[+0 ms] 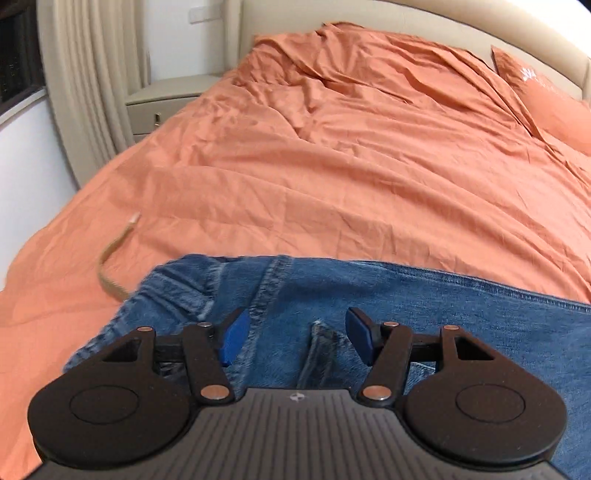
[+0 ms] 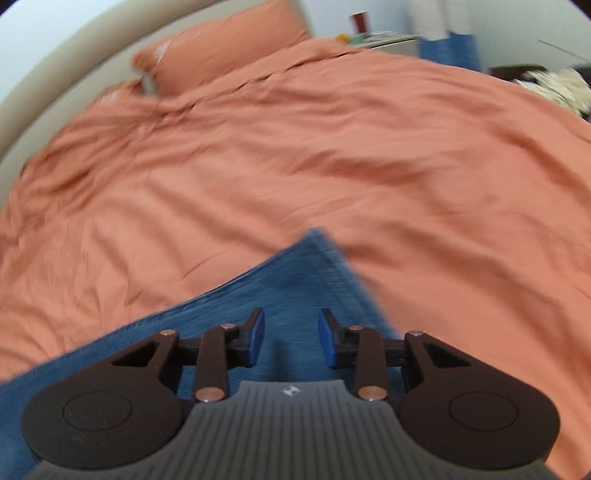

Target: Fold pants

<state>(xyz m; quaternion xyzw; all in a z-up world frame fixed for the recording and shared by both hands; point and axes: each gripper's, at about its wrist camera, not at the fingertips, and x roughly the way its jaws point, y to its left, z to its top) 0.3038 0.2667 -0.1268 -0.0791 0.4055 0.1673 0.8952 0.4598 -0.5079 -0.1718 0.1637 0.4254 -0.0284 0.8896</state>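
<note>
Blue denim jeans (image 1: pixel 424 306) lie flat on an orange bedspread (image 1: pixel 314 177). In the left wrist view the waistband end with seams and a belt loop lies under my left gripper (image 1: pixel 295 334), which is open just above the denim. A tan drawstring or belt end (image 1: pixel 110 266) trails off to the left of the waist. In the right wrist view a leg end of the jeans (image 2: pixel 310 280) points away from me. My right gripper (image 2: pixel 291 338) is open over it. That view is motion-blurred.
The bed has a beige padded headboard (image 1: pixel 443 22) and orange pillows (image 1: pixel 546 99) (image 2: pixel 221 48). A beige nightstand (image 1: pixel 162 99) and curtains (image 1: pixel 85 74) stand at the left. Another nightstand with a red cup (image 2: pixel 360 22) stands at the far side.
</note>
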